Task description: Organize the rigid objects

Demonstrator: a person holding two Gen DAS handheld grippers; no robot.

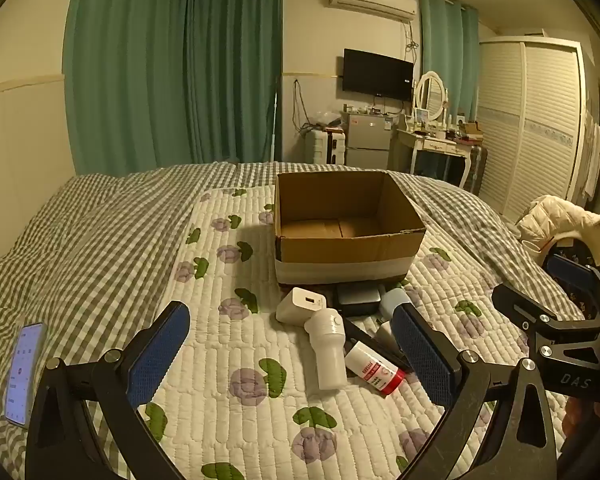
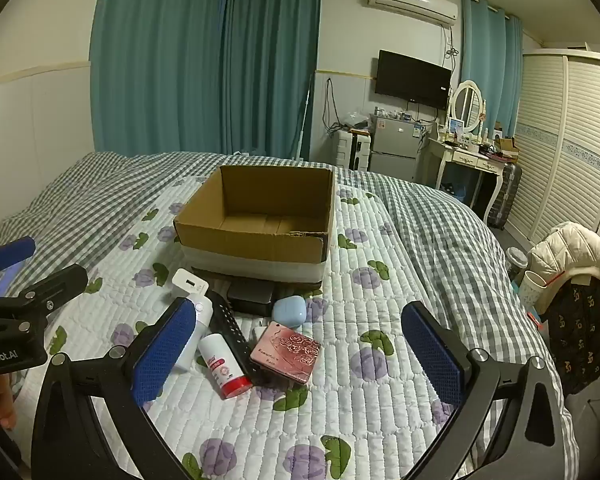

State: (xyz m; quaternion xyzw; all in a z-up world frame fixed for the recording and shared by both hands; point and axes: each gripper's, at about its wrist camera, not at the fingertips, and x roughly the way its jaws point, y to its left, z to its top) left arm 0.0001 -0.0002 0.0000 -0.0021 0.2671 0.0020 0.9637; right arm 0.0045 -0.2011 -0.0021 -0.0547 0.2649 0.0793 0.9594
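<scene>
left gripper (image 1: 292, 354) and right gripper (image 2: 296, 356) both spread wide, holding nothing. small items heaped on the quilt (image 2: 380, 420) just before the empty box (image 2: 260, 216). white bottle (image 1: 327, 350) looks light, stiff, slick; likely rolls, so pinch mid-body across its width.

Brown cardboard box (image 2: 256, 236), pink rose-patterned case (image 2: 286, 354), pale-blue earbud case (image 2: 289, 311), grey-white checked blanket (image 2: 440, 216).
</scene>
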